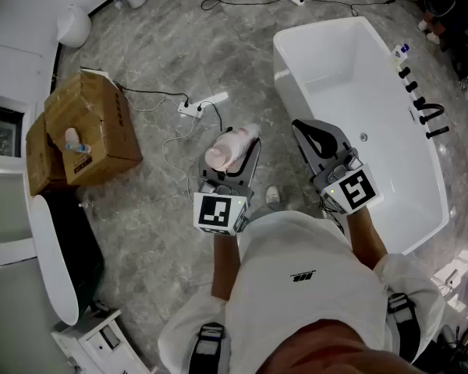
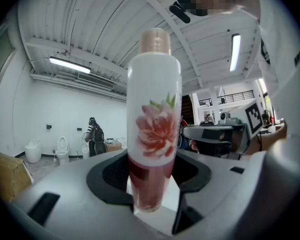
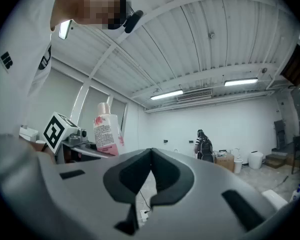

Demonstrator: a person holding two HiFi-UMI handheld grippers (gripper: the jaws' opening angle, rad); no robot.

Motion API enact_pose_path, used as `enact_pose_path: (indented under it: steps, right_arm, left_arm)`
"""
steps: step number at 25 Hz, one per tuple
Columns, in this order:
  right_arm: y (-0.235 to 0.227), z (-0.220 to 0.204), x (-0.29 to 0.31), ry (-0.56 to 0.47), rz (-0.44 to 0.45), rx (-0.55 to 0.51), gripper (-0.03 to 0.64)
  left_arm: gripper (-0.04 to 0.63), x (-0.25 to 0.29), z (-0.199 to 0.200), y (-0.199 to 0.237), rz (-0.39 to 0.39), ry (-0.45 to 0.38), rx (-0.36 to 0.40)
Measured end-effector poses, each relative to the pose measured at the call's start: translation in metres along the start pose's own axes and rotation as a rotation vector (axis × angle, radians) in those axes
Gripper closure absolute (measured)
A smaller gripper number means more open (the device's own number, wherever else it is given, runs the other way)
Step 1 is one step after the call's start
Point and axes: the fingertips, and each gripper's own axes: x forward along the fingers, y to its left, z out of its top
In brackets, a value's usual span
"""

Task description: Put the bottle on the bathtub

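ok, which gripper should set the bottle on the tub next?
Left. The left gripper is already shut on the bottle, just beside the bathtub. The right gripper is nearer the tub but shut and empty, so it would need a handover first.

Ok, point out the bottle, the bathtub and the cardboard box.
bottle (image 2: 155,129), left gripper view, on its flower print.
bathtub (image 1: 351,80), head view, on its bare inner floor.
cardboard box (image 1: 101,107), head view, on its top.

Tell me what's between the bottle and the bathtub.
Head view: beside the bottle runs a strip of bare floor, then comes the shut right gripper, which overlaps the near wall of the bathtub.
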Motion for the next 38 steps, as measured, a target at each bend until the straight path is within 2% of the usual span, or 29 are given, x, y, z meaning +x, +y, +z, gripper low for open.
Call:
enact_pose_path:
  steps: [6,11,21,33,38]
  right_arm:
    - [-0.007,0.001,0.046,-0.041,-0.009,0.026,0.624]
    - [-0.019,-0.007,0.078,-0.026,-0.003,0.028,0.624]
    - [-0.077,-0.023,0.129,-0.011,-0.003,0.041,0.624]
    - [-0.207,-0.050,0.234,0.010,0.073,0.076,0.624]
    - [-0.268,-0.054,0.278,-0.017,0.107,0.091,0.624]
  left_arm:
    - [0.367,0.015,-0.001,0.041,0.003,-0.005,0.000]
    - [0.367,0.037,-0.004,0.073,0.016,-0.008,0.002]
    - [0.367,0.101,-0.006,0.109,0.018,0.005,-0.007]
    - [0.367,0.242,-0.001,0.182,0.089,0.037,-0.016]
    - [0.367,0.306,0.004,0.210,0.127,0.047,-0.016]
